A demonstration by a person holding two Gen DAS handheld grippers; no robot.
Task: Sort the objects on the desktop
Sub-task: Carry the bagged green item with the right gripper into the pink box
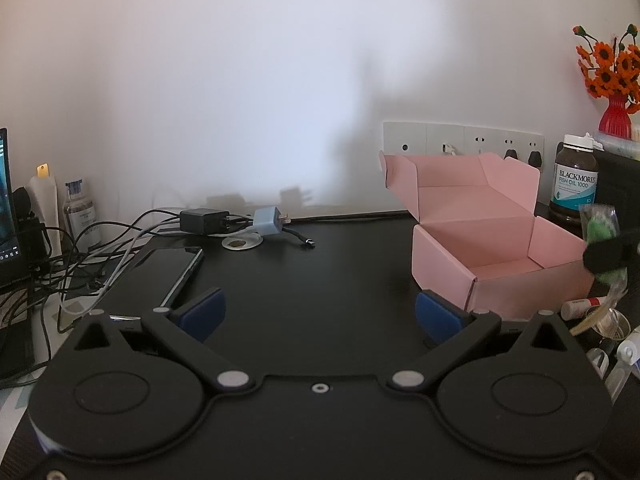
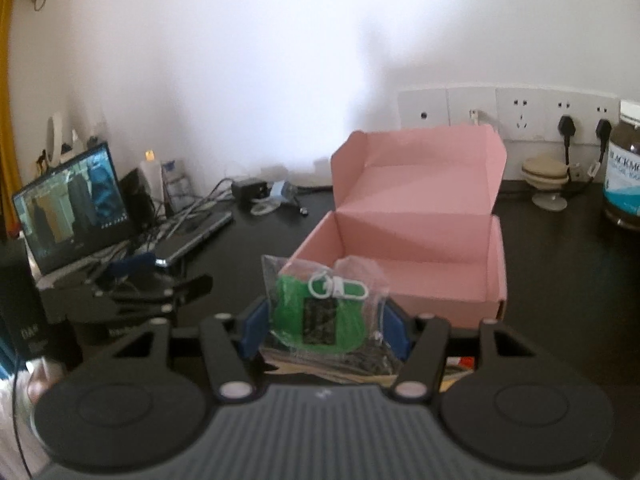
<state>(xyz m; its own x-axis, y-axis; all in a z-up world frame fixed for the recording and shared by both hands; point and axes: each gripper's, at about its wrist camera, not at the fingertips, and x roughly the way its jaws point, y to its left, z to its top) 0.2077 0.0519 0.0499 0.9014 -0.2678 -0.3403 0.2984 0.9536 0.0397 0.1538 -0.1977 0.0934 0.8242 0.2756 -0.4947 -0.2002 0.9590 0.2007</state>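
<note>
Blue pads (image 2: 253, 330) of right gripper (image 2: 323, 330) clamped on clear packet (image 2: 320, 312) holding green keychain, white clasp end up, lower end hidden; just before open pink box (image 2: 416, 240). Left gripper (image 1: 318, 312) spread apart over black tabletop (image 1: 320, 264).

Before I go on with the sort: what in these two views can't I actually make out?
- Pink box floor nearest the right gripper: right wrist view, hidden by the bagged green item.
- Bag's lower half: blurred, tucked between the fingers.
- Brown bottle: cut by the right edge; label partly readable.
- Items beside the left gripper: left wrist view, cropped clutter.
</note>
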